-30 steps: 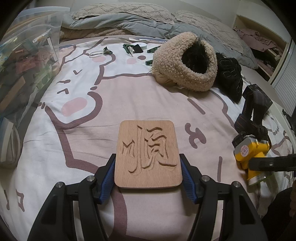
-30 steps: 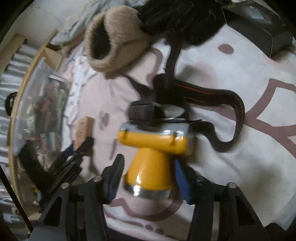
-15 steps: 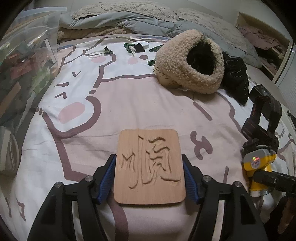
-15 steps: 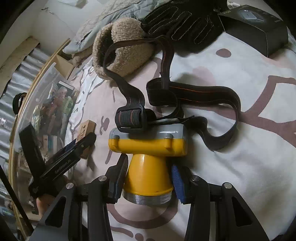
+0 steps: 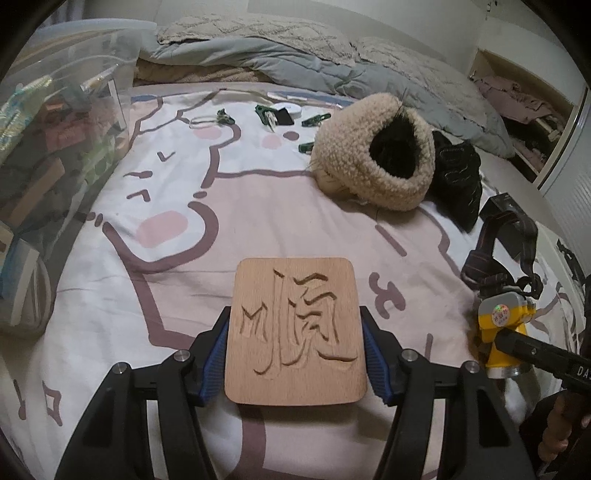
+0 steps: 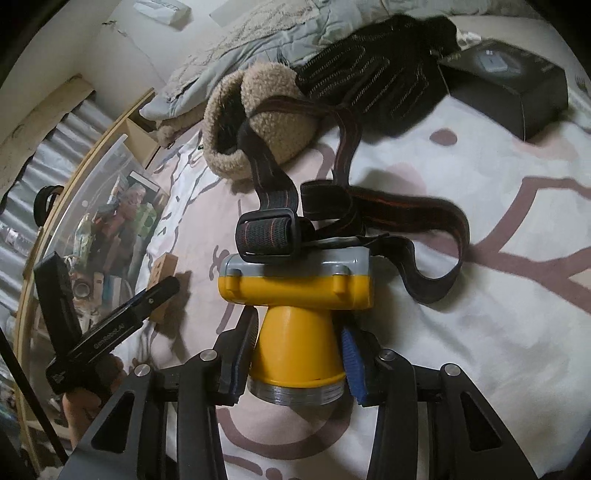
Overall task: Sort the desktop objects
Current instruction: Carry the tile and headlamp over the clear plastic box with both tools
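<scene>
Two jaws clamp a carved wooden plaque (image 5: 295, 332); two grip a yellow headlamp (image 6: 295, 328)

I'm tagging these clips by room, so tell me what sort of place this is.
Most likely a bedroom: the objects lie on a bed, not a desk. A cartoon-print bedsheet covers the surface, pillows and a rumpled grey duvet sit at its far end, and an open closet with clothes stands beside it.
</scene>
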